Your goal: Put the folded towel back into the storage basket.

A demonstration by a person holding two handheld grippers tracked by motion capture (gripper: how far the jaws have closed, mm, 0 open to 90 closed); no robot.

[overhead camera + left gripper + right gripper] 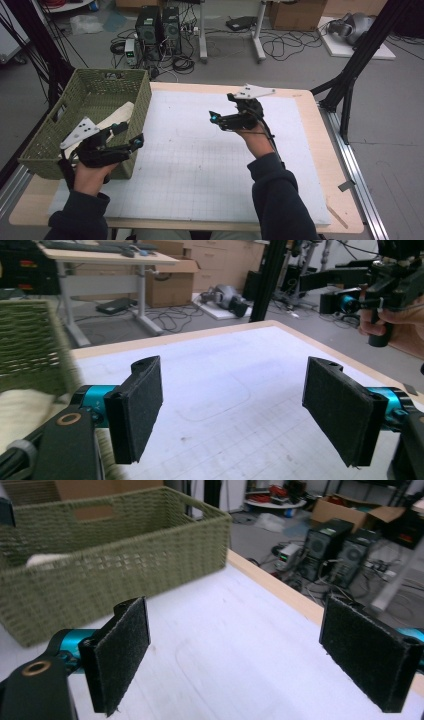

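Left claw point(131, 136) is held at the near right corner of the green woven basket point(90, 95), just beside its right wall, jaws pointing toward the middle of the tabletop point(200, 165). In the left gripper view the two black pads point(142, 405) stand wide apart with bare white mat between them: released, nothing held. The basket wall shows blurred at that claw's left, with a pale cloth point(20, 410) low beside it.

Right claw point(216, 119) is held above the white mat, well apart from the basket, jaws pointing left toward it. Right gripper view: pads point(125, 655) wide apart, only mat between them; released, empty. The basket point(115, 555) lies ahead and to the left of this claw, its handle cut-out visible in the far wall.

A cream-coloured cloth point(117, 117) lies inside the basket, draped against the right wall, just behind the left claw; a bit of it point(45, 560) shows over the rim in the right gripper view. Neither claw touches it.

The right claw point(350, 302) shows farther off at the upper right of the left gripper view, gripped in a hand point(395, 322).
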